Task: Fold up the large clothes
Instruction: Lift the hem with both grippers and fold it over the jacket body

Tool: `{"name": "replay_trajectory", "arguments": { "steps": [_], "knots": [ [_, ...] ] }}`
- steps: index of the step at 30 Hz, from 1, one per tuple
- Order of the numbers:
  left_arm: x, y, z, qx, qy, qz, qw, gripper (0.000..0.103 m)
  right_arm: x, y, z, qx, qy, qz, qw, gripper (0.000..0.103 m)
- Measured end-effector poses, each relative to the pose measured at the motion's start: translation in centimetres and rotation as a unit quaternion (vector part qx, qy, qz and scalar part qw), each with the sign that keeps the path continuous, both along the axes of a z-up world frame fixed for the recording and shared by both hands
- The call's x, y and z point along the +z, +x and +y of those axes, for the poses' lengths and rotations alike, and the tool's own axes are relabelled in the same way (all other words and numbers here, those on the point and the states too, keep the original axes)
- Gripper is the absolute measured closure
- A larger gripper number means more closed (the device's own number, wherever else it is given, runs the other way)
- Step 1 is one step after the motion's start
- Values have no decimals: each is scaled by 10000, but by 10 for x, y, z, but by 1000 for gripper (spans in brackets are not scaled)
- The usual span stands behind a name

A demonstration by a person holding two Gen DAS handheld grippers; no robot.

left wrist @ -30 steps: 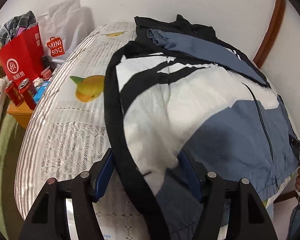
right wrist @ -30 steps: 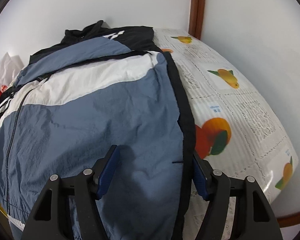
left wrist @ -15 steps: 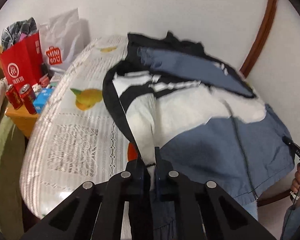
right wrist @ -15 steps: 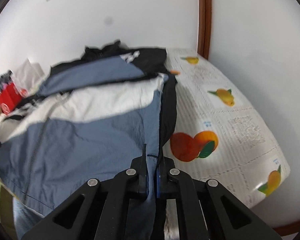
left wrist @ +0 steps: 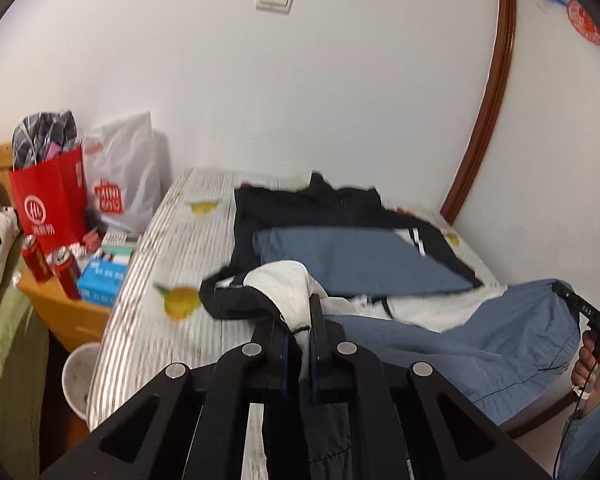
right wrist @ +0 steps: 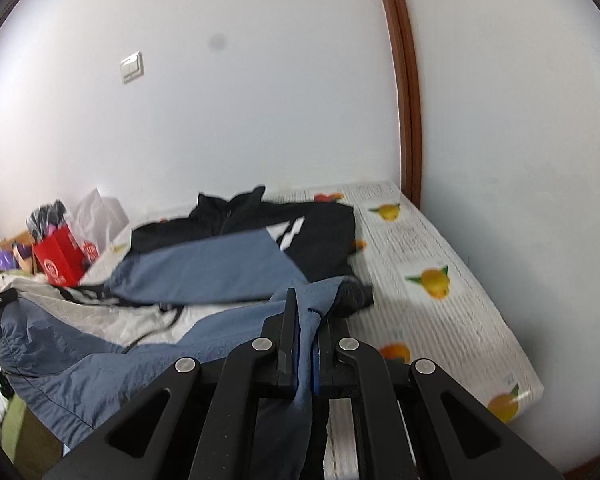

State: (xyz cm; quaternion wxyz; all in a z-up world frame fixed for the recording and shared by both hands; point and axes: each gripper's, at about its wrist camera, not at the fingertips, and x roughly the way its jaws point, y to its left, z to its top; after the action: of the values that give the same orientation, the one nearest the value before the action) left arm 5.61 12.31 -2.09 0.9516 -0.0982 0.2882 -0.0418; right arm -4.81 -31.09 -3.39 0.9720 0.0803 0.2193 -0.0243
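A large blue, white and black jacket (left wrist: 364, 264) (right wrist: 204, 268) lies on a table with a fruit-print cloth (left wrist: 172, 264) (right wrist: 432, 304). Its collar end rests flat at the far side; the near hem hangs lifted off the cloth between the two grippers. My left gripper (left wrist: 300, 320) is shut on the white and black corner of the hem. My right gripper (right wrist: 306, 312) is shut on the blue corner with the black trim. The right gripper and the hand holding it (left wrist: 594, 354) show at the right edge of the left wrist view.
A red paper bag (left wrist: 50, 196), a white shopping bag (left wrist: 120, 176), two red cans (left wrist: 50, 266) and a blue box (left wrist: 102, 278) crowd a wooden side table left of the cloth. A white bin (left wrist: 78, 376) stands below. White walls and a brown door frame (right wrist: 406, 92) close the far side.
Both grippers shut on the jacket's near hem corners and rose, lifting the hem off the table. The jacket's lower half now sags between them and the views tip toward the wall.
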Motion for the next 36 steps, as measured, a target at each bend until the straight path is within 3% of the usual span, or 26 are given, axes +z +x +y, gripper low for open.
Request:
{"name": "replay_trajectory", "arguments": {
  "steps": [7, 17, 29, 36],
  "knots": [
    [14, 55, 4, 235, 183, -183, 9994, 95, 25, 50, 1, -137, -154, -218, 9995, 99],
    [-5, 146, 28, 396, -148, 156, 9990, 95, 36, 152, -4, -136, -13, -76, 9999, 98],
    [-79, 223, 29, 445, 81, 979, 9942, 90, -38, 248, -13, -340, -142, 664, 9971, 98],
    [-98, 238, 26, 436, 131, 1224, 9914, 88, -77, 279, -22, -519, -168, 1142, 9920, 95]
  ]
}}
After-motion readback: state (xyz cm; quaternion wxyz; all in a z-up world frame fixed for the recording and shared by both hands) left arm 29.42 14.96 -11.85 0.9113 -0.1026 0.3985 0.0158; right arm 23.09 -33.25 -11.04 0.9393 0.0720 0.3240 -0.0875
